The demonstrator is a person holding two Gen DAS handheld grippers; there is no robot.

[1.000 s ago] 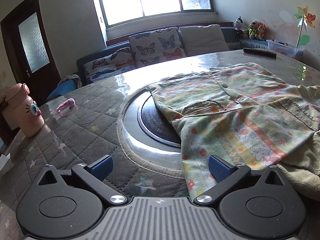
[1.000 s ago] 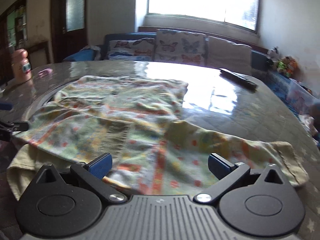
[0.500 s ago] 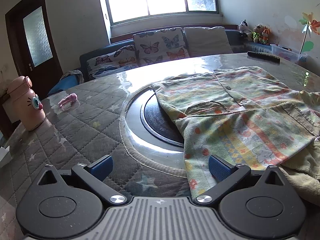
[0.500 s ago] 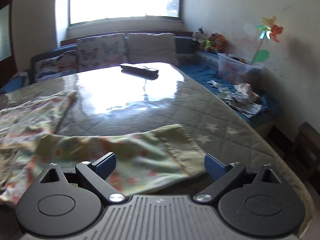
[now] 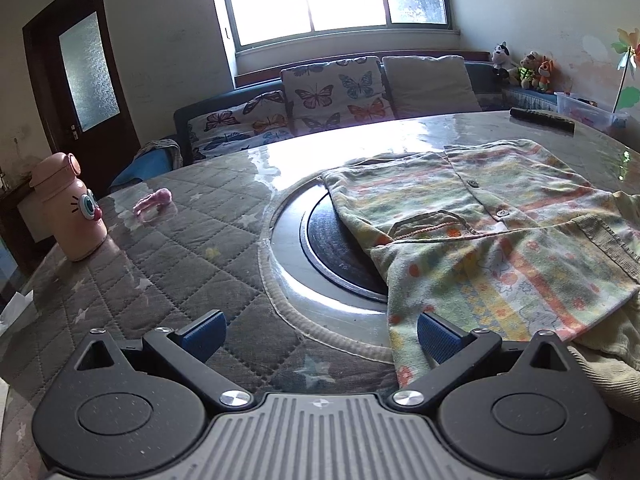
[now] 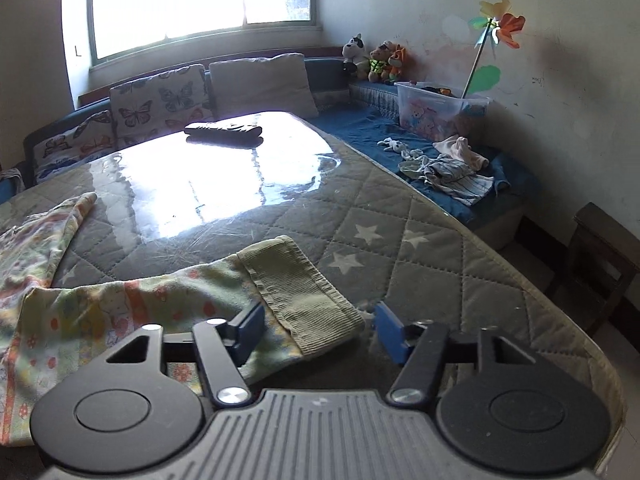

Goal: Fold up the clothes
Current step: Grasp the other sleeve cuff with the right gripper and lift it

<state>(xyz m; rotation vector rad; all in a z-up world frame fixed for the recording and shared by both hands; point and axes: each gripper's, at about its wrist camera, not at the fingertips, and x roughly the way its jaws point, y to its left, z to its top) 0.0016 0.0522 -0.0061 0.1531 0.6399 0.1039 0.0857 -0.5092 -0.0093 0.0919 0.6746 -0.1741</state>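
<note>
The printed shirt (image 5: pixel 492 240) is cut off by the right edge of the left wrist view, so its right side cannot be seen, and its near hem is hidden behind the left gripper (image 5: pixel 320 338). The dark disc (image 5: pixel 336 248) set in the bench (image 5: pixel 168 264) is covered on its right by the shirt. In the right wrist view the shirt (image 6: pixel 80 304) is cut off at the left edge, and the near part of its ribbed cuff (image 6: pixel 304 292) is hidden behind the right gripper (image 6: pixel 320 330). The clothes (image 6: pixel 448 168) on the far sofa are too small to be identified, and the window is washed out by glare
</note>
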